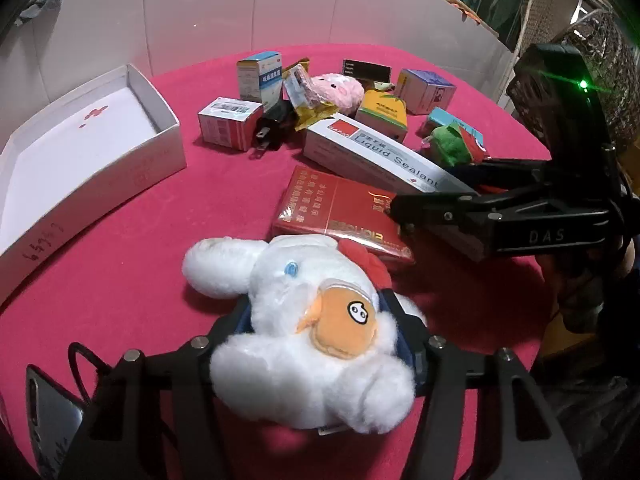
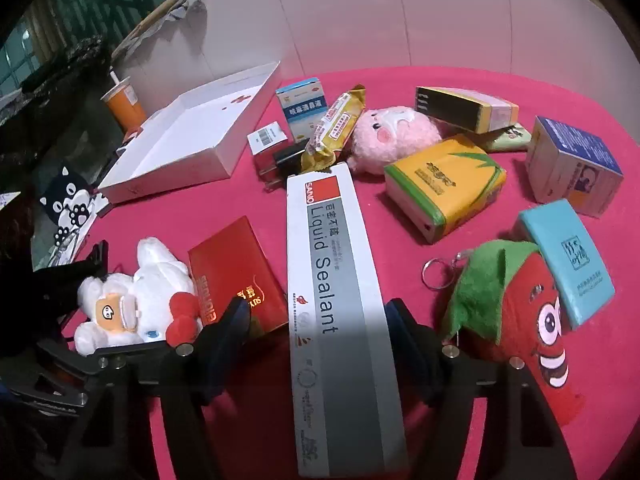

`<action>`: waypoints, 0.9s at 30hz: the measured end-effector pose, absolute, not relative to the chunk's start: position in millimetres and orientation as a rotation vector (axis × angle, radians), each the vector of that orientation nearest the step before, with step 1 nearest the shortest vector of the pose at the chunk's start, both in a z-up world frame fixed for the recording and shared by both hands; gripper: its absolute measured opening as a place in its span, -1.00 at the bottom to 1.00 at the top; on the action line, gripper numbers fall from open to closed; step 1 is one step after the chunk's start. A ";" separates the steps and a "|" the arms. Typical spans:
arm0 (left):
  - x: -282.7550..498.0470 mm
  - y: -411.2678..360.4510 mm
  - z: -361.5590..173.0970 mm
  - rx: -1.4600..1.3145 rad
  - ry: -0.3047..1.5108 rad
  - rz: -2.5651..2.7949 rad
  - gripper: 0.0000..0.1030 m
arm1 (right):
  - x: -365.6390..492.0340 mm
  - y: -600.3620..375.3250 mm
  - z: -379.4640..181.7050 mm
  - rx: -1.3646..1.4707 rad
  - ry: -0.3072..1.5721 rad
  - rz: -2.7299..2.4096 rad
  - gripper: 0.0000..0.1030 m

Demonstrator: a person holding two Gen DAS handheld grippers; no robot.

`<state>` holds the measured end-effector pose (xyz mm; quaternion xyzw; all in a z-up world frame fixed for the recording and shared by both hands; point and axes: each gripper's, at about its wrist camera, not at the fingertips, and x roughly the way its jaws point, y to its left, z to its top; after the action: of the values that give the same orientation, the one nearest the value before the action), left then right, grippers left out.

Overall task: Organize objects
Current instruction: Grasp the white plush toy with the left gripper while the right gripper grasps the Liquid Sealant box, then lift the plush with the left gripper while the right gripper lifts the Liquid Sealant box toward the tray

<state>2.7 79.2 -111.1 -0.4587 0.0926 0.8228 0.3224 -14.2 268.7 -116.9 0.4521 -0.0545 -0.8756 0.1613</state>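
Crimson cloth is seen covering the desk [image 1: 120, 264], on which everything is spread; pale panels close it in behind, and the room beyond is dark. Landmark for all places is the open white tray [image 1: 80, 152], which is empty.

Just beside the tray, toward the middle of the desk, the long white sealant carton [image 2: 340, 300] is laid flat. It is judged stiff, light and smooth-sided, so it is best taken across its narrow width near one end. It is straddled there by the right claw [image 2: 320, 340], about half open; the far pad appears to be against the carton's edge, while a gap is seen at the near pad, so no firm grip can be claimed.

Nearer than the carton, and farther from the tray's corner, the white plush toy [image 1: 312, 332] is found. It is judged soft, light and compressible, safe to squeeze at its body. It is pinched there by the left claw [image 1: 320, 328], partly closed, with the fur bulging over both fingers.

Between toy and carton a red packet [image 1: 344, 212] is lying.
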 end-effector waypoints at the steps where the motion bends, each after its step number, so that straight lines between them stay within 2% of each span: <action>1: 2.8 78.4 -111.0 -1.205 0.238 2.162 0.13 | -13.5 269.5 -116.9 1.291 -0.164 -2.500 0.40; 8: 3.5 77.2 -112.0 -1.213 0.234 2.172 0.15 | -12.3 283.7 -118.0 1.304 -0.237 -2.551 0.40; 9: 2.5 76.0 -113.1 -1.221 0.221 2.168 0.17 | -13.0 287.3 -118.2 1.308 -0.249 -2.556 0.35; 13: 0.1 75.9 -115.2 -1.242 0.207 2.175 0.30 | -12.6 287.7 -117.1 1.304 -0.216 -2.567 0.28; 17: 3.1 80.7 -114.4 -1.230 0.246 2.200 0.32 | -14.1 283.2 -115.4 1.308 -0.167 -2.587 0.28; 19: 4.7 82.9 -113.7 -1.220 0.266 2.208 0.27 | -14.4 281.5 -114.6 1.312 -0.148 -2.591 0.28; 21: 6.7 83.6 -112.7 -1.207 0.262 2.202 0.14 | -13.9 279.8 -113.6 1.320 -0.136 -2.593 0.22; 22: 7.6 84.1 -112.6 -1.203 0.268 2.208 0.13 | -13.1 278.2 -112.9 1.321 -0.133 -2.589 0.09; 24: 8.8 83.9 -112.0 -1.196 0.272 2.213 0.11 | -10.8 275.3 -111.3 1.316 -0.127 -2.579 -0.03; 27: 8.7 81.3 -111.7 -1.196 0.253 2.212 0.10 | -6.7 271.5 -110.3 1.321 -0.100 -2.589 -0.04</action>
<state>8.7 81.3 -111.7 -0.4511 0.0956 0.8343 0.3023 -6.7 271.5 -110.3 0.4512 -0.0343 -0.8841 0.1166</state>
